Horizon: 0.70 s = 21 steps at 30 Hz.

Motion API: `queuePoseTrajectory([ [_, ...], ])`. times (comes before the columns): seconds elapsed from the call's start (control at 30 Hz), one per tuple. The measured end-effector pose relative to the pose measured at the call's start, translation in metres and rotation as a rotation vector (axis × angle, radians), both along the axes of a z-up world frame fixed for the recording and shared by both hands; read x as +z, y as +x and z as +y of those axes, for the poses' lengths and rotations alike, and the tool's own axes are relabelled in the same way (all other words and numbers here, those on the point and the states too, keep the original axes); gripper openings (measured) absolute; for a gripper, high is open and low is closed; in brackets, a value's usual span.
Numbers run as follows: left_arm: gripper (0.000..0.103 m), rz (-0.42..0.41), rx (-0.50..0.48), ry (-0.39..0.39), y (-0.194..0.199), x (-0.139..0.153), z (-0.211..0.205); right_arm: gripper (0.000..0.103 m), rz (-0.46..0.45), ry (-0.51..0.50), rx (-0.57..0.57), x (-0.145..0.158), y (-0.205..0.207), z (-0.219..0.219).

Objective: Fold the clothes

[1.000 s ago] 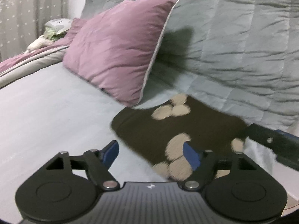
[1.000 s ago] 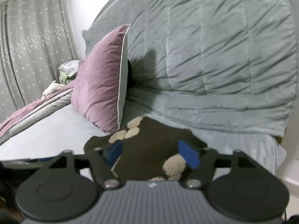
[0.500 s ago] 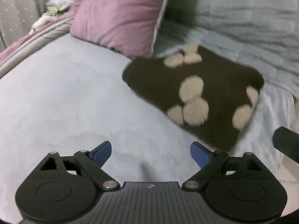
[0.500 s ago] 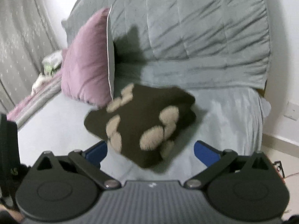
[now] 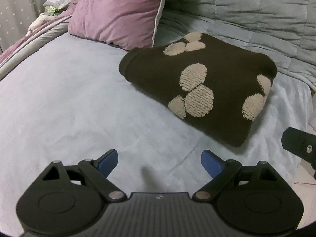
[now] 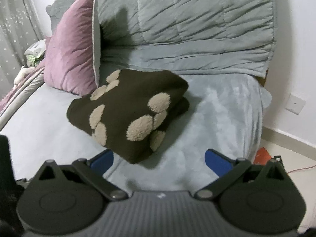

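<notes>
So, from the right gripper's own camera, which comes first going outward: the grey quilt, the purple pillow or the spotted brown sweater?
1. Spotted brown sweater, folded, just ahead of the right gripper.
2. Purple pillow, behind it, leftward.
3. Grey quilt, at the back.

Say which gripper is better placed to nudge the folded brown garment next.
Probably right. The right gripper stands open with the folded brown garment's near corner just ahead; the left gripper, also open, faces only bare sheet.

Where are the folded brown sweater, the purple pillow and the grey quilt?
folded brown sweater [image 5: 209,73]: left wrist view, on its dark top face.
purple pillow [image 6: 73,53]: right wrist view, on its front face.
grey quilt [image 6: 187,23]: right wrist view, on a quilted panel.
</notes>
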<state>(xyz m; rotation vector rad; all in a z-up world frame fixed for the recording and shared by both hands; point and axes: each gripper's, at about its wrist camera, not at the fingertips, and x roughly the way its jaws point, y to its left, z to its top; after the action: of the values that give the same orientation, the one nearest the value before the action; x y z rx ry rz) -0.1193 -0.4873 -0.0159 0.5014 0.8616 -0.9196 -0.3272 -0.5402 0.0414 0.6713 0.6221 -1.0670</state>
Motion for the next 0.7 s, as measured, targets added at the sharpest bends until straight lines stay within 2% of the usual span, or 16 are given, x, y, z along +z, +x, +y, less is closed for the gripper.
queuePoseTrajectory([
  [0.7, 0.092, -0.011, -0.006, -0.012, -0.0042, 0.0072, 0.0037, 0.103, -0.025, 0.001, -0.021, 0.0006, -0.0038, -0.0007],
])
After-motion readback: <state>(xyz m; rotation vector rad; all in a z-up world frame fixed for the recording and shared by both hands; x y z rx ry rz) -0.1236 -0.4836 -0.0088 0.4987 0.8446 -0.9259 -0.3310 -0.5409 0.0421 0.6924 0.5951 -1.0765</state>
